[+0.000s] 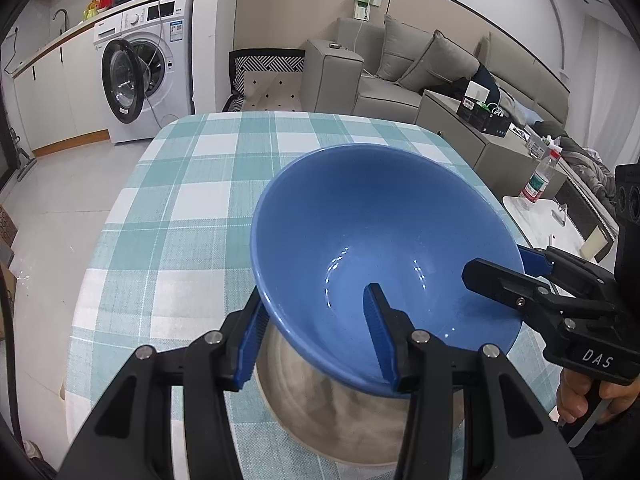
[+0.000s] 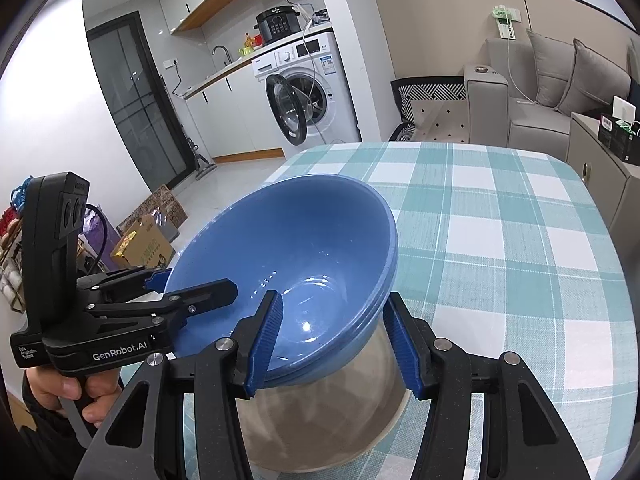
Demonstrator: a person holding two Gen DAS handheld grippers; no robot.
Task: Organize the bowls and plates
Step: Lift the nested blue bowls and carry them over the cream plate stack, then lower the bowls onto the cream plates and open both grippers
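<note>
A blue bowl (image 1: 384, 240) is tilted over a beige plate (image 1: 332, 412) on the checked tablecloth. In the right wrist view it looks like two nested blue bowls (image 2: 296, 248) above the same plate (image 2: 320, 412). My left gripper (image 1: 316, 336) straddles the bowl's near rim, one finger inside and one outside, jaws wide and not pressing the wall. My right gripper (image 2: 334, 340) straddles the opposite rim the same way, with a gap at its outer finger. Each gripper also shows in the other's view: the right gripper (image 1: 516, 276) and the left gripper (image 2: 188, 284).
The table (image 1: 192, 184) carries a teal and white checked cloth. A washing machine (image 1: 140, 68) stands behind at the left, a grey sofa (image 1: 400, 72) at the back. A small side table with a bottle (image 1: 538, 180) stands to the right. Boxes (image 2: 148, 236) lie on the floor.
</note>
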